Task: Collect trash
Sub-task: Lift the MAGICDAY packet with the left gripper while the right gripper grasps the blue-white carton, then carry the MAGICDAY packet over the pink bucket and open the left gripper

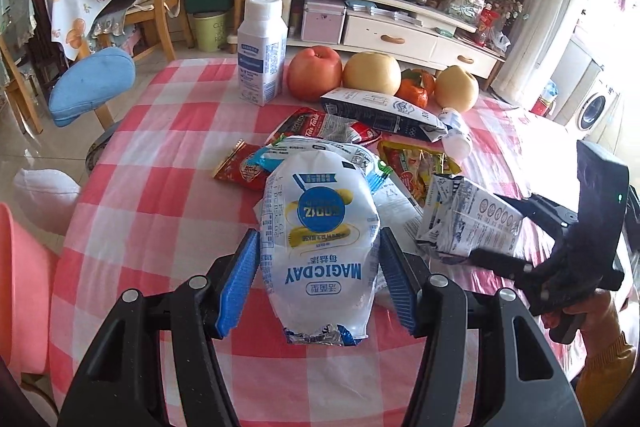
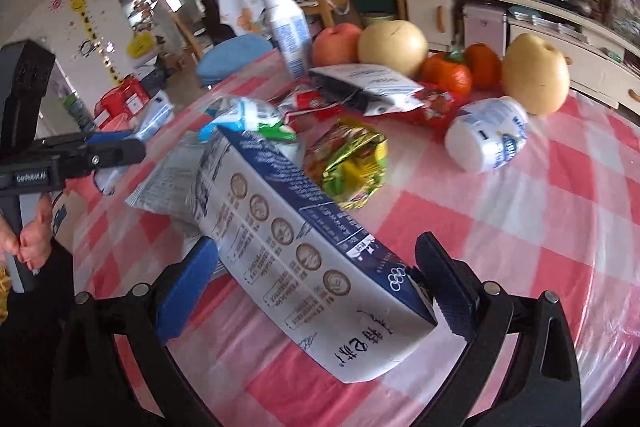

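Observation:
In the left wrist view my left gripper [image 1: 318, 255] is shut on a white and blue MAGICDAY pouch [image 1: 320, 239], its blue pads pressing both sides. My right gripper [image 2: 316, 267] is shut on a flattened blue and white milk carton [image 2: 304, 231], held tilted above the table; that carton also shows in the left wrist view [image 1: 468, 223]. More trash lies mid-table: a yellow-green snack wrapper [image 2: 348, 163], a red wrapper [image 1: 240, 167], a second flat carton [image 1: 384, 111] and a small white bottle on its side [image 2: 486, 135].
A round table with a pink checked cloth [image 1: 168, 131] holds an upright white bottle [image 1: 262, 51], an apple [image 1: 315, 73], two pears [image 1: 372, 71] and oranges [image 1: 418, 87] at the far edge. Chairs [image 1: 92, 91] stand at left, a TV cabinet [image 1: 400, 31] behind.

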